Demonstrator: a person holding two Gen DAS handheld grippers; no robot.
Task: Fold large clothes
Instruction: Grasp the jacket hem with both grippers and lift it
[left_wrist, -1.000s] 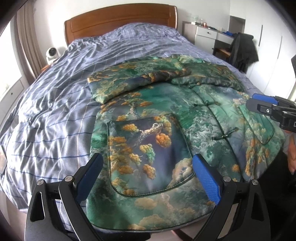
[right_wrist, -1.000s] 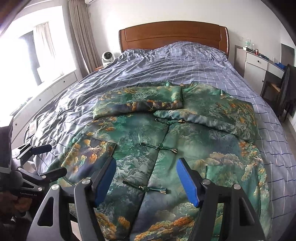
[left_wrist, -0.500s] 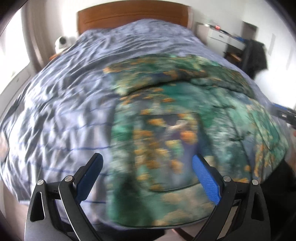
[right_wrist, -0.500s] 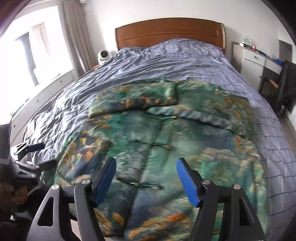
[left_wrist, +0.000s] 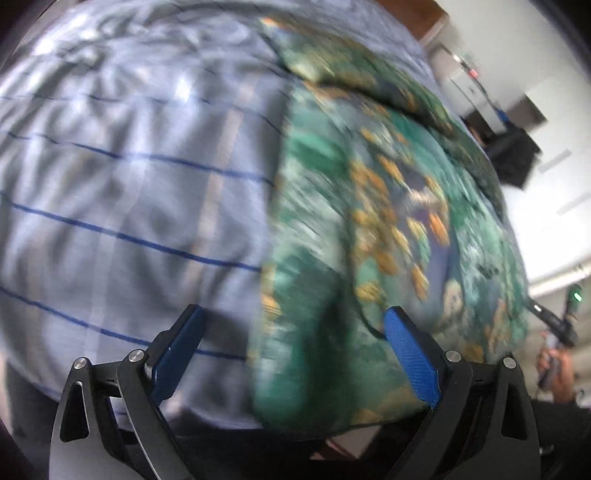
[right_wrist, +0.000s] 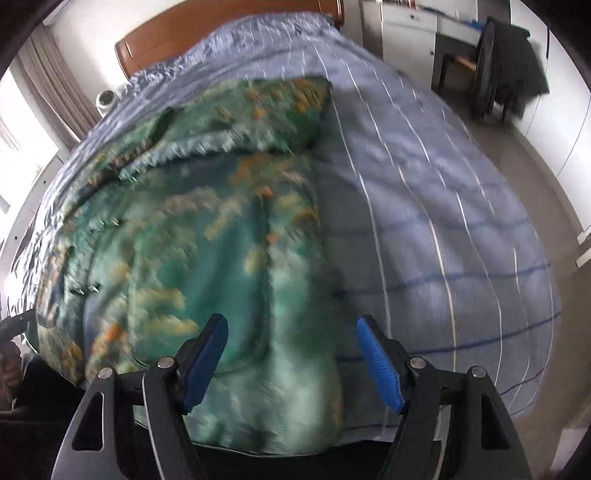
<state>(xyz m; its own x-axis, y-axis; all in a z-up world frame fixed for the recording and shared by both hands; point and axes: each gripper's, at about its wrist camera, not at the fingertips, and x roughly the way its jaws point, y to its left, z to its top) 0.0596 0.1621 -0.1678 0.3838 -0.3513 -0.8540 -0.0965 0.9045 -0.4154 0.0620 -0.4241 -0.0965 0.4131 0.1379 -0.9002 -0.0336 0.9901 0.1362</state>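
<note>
A large green padded jacket (left_wrist: 369, 229) with orange and cream print lies spread on the bed, its sleeves folded across the chest; it also shows in the right wrist view (right_wrist: 207, 229). My left gripper (left_wrist: 291, 354) is open and empty, low over the jacket's left bottom corner at the foot of the bed. My right gripper (right_wrist: 290, 362) is open and empty, low over the jacket's right bottom corner. Both views are motion-blurred. The right gripper shows small at the far right of the left wrist view (left_wrist: 554, 321).
The bed has a blue checked cover (left_wrist: 129, 177) and a wooden headboard (right_wrist: 155, 55). A white dresser (right_wrist: 406, 26) and a chair with a dark garment (right_wrist: 506, 70) stand to the right of the bed. Floor (right_wrist: 546, 206) lies beside the bed.
Both grippers have swung outward and down toward the jacket's bottom corners: the left one to the left, the right one to the right. Both stay open. The jacket has not moved.
</note>
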